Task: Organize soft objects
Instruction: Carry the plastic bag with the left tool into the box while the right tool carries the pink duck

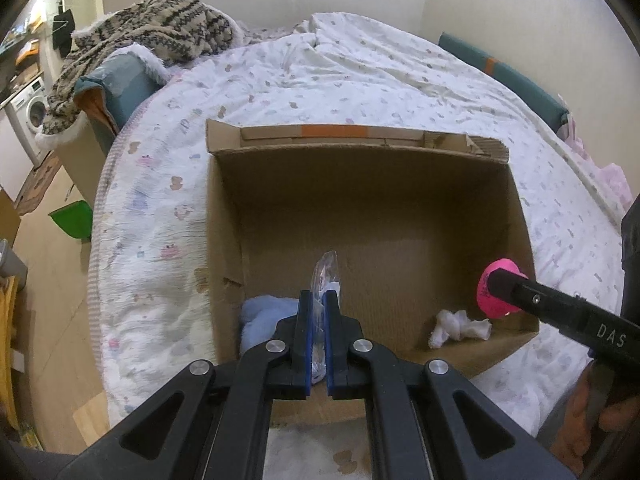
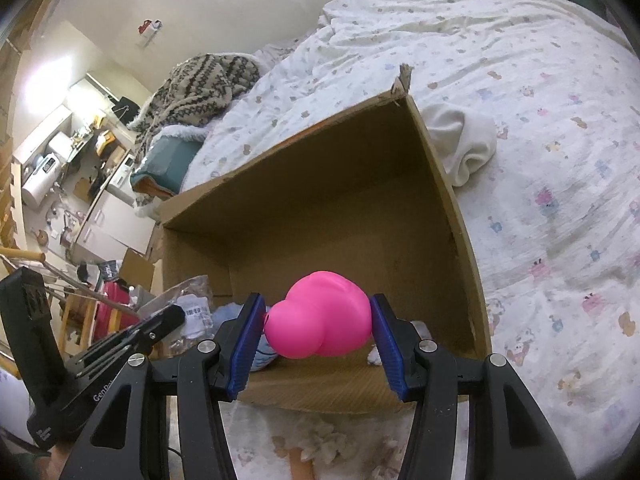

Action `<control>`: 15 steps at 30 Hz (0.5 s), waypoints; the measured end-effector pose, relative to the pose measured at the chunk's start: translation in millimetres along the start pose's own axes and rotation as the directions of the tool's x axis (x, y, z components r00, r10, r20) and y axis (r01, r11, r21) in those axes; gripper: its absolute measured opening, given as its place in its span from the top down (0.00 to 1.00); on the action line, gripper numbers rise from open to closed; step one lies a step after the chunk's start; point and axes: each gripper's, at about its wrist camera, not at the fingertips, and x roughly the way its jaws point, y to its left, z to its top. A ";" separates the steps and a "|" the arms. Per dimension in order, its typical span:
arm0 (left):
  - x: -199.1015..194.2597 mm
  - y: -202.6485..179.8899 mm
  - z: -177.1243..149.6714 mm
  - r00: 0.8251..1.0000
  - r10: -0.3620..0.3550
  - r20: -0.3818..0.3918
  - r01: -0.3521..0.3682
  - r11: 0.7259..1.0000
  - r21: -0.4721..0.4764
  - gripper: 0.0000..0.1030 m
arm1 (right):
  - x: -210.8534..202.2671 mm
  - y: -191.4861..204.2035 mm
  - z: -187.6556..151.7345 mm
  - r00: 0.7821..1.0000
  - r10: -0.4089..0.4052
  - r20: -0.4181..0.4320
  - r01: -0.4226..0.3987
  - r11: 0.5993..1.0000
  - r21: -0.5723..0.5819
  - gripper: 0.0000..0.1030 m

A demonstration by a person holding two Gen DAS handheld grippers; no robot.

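On the left, a patterned knit blanket [image 1: 160, 24] lay heaped at the bed's far corner, above the floor where a green dustpan-like object [image 1: 74, 220] sat. An open cardboard box [image 1: 224, 216] rested on the printed duvet [image 1: 152, 208]. Inside its near-left corner lay a light blue soft item [image 1: 264, 312]. Just right of that, the left gripper [image 1: 318, 320] hung over the box's near edge, its blue pads pinched almost together on a crinkled clear plastic bag [image 1: 326, 270], which stuck up above the fingertips; what the bag contained was hard to make out, perhaps a labelled packet. Further right, a small white wad of cloth [image 1: 460, 328] lay on the box floor near the right wall. Above that corner, the right gripper [image 2: 318, 320] held a pink rubbery toy [image 2: 320, 314] between its half-spread jaws, both pads pressing its sides, the toy poised over the box's near edge. Beyond the box's right wall, a cream-white cloth bundle [image 2: 460, 144] sat on the duvet, touching the cardboard.
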 end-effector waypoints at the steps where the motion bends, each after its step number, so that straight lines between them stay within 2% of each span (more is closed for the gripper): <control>1: 3.3 -0.6 0.2 1.000 0.003 0.000 -0.003 1.000 0.002 0.95 | 2.9 -1.4 -0.5 1.000 -0.002 -0.006 0.003 1.000 0.003 0.45; 10: 28.1 -6.8 -3.6 1.000 0.008 -0.008 -0.008 1.000 0.029 0.95 | 20.9 -12.1 -4.5 0.998 -0.033 -0.049 0.034 0.999 0.016 0.45; 15: 36.3 -7.5 -8.2 1.000 0.002 -0.016 -0.002 0.999 0.047 0.95 | 29.9 -12.0 -6.6 0.994 -0.078 -0.071 0.078 0.997 -0.004 0.45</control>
